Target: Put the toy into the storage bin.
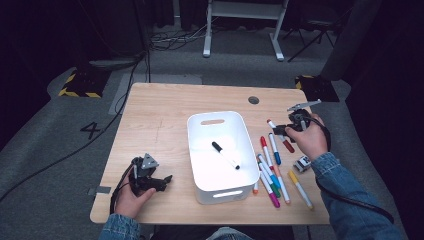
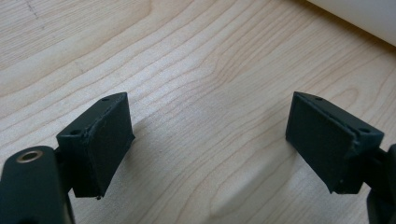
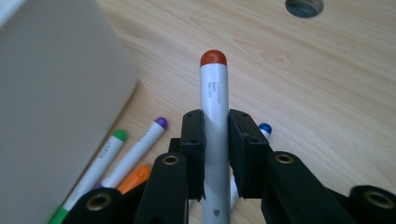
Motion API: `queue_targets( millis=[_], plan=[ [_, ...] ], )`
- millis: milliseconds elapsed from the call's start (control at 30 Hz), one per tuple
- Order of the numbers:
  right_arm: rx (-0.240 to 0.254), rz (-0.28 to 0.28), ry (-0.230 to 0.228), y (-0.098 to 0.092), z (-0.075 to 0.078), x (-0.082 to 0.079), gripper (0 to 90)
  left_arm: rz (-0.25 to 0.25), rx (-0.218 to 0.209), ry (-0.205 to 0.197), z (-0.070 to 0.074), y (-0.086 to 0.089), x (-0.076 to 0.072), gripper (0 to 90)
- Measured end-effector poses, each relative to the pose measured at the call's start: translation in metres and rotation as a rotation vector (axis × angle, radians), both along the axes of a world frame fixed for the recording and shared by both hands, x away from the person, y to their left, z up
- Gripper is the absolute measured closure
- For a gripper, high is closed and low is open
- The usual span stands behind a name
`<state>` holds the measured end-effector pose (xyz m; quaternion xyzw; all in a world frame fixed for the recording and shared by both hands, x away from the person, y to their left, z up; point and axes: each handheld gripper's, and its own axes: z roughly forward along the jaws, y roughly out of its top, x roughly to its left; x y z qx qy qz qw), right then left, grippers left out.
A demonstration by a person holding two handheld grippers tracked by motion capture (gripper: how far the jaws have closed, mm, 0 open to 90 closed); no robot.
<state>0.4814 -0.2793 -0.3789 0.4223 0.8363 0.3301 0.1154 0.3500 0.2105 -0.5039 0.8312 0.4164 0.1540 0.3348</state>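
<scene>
A white bin [image 1: 194,131] stands in the middle of the wooden table, and a black-capped marker [image 1: 225,155] lies on its floor. My right gripper [image 1: 291,126] hovers to the right of the bin, shut on a white marker with red ends [image 1: 276,131]. In the right gripper view the pads [image 3: 194,144] clamp that marker's barrel [image 3: 214,84], red tip pointing away, and my right gripper [image 3: 215,140] is above the tabletop. My left gripper [image 1: 162,181] rests low at the table's front left. Its jaws [image 2: 210,140] stand apart over bare wood with nothing between them.
Several markers [image 1: 272,172] lie on the table right of the bin, among them a yellow one [image 1: 300,189]. Green [image 3: 100,158], purple [image 3: 140,140], orange [image 3: 133,179] and blue [image 3: 265,128] markers lie under my right gripper. A small white object [image 1: 301,163] and a cable hole [image 1: 253,100] are nearby.
</scene>
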Motion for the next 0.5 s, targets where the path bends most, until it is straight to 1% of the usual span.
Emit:
queue_targets(
  millis=[33, 200, 333, 400, 500],
  plan=[
    [0.006, 0.008, -0.009, 0.002, 0.004, -0.002, 77.1, 0.000, 0.000, 0.000, 0.000, 0.000, 0.000, 15.1],
    [0.028, 0.049, -0.023, 0.012, 0.022, -0.013, 77.1, 0.000, 0.001, 0.000, 0.000, 0.000, 0.000, 15.1],
    [0.041, 0.082, -0.032, 0.020, 0.033, -0.020, 77.0, 0.001, 0.000, 0.000, 0.000, 0.000, 0.000, 15.1],
    [0.043, 0.109, -0.038, 0.024, 0.037, -0.023, 77.0, 0.001, -0.002, 0.001, 0.000, 0.000, 0.000, 15.1],
    [0.050, 0.129, -0.040, 0.029, 0.042, -0.028, 77.1, 0.001, 0.000, 0.000, 0.000, 0.000, 0.000, 15.1]
  ],
)
